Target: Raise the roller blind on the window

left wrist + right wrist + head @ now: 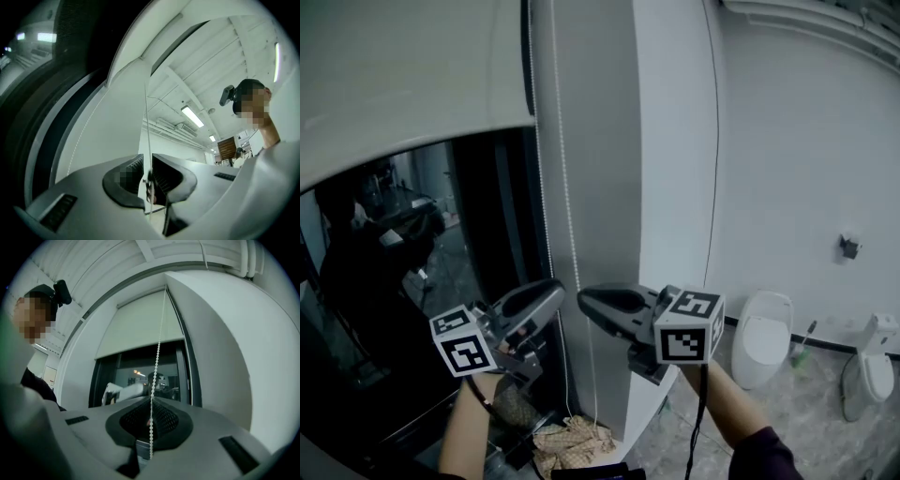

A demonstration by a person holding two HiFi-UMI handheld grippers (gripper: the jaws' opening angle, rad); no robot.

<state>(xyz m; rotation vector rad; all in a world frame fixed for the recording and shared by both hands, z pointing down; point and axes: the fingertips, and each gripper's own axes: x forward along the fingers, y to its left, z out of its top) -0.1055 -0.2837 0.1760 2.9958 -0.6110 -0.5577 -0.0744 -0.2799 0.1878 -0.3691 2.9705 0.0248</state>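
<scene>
**1. Wall pier**. It is white, smooth and flat-faced, and stands just right of the window. We see no risk here.

**2. Roller blind**. It covers the top of the window, and its hem sits well above both grippers. We judge that a jerky or slanted pull could wind it up crooked. The fabric is pale and matte, and the hem is straight.

**3. Window**. The bare glass below the hem is dark and glossy, and it reflects the room. The frame is dark.

**4. Right gripper**. Its jaws are pressed together on the bead chain, which comes out of the seam between the pads. We judge that a quick haul could let the beads skip through the grip. The shell is grey and moulded, and the pads are dark and finely ribbed.

**5. Left gripper**. Its jaws stand a narrow slot apart. A strand runs through the slot and, as far as we can tell, is not pinched. If this gripper closes while the right one pulls, we judge that the two could work against each other and stall the loop.

**6. Bead chain.** This thin loop of small round white beads hangs beside the window's right frame. Hauling the wrong strand would lower the blind. We think a sideways tug might also throw the chain off its drive at the top, which we cannot see.
</scene>
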